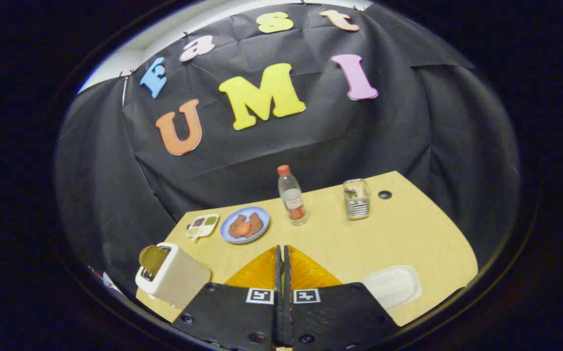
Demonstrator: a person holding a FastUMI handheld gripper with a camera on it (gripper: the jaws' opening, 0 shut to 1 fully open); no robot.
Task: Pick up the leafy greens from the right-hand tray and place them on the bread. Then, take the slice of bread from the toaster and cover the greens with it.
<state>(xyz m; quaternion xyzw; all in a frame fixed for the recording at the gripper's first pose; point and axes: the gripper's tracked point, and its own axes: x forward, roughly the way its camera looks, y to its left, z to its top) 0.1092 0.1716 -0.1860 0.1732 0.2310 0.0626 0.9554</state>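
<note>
With my tool [281,265] pinched together on nothing, the white rectangular plastic tray [392,286] lay at four o'clock, just right of its fingers.

Staged demo booth: black cloth wall [408,126], wooden table [408,234], toaster [174,278].

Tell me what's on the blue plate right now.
The blue plate carries brown bread with an orange-red piece on top; what lies beneath is covered. The gripper, fingers closed together, is short of it.
</note>
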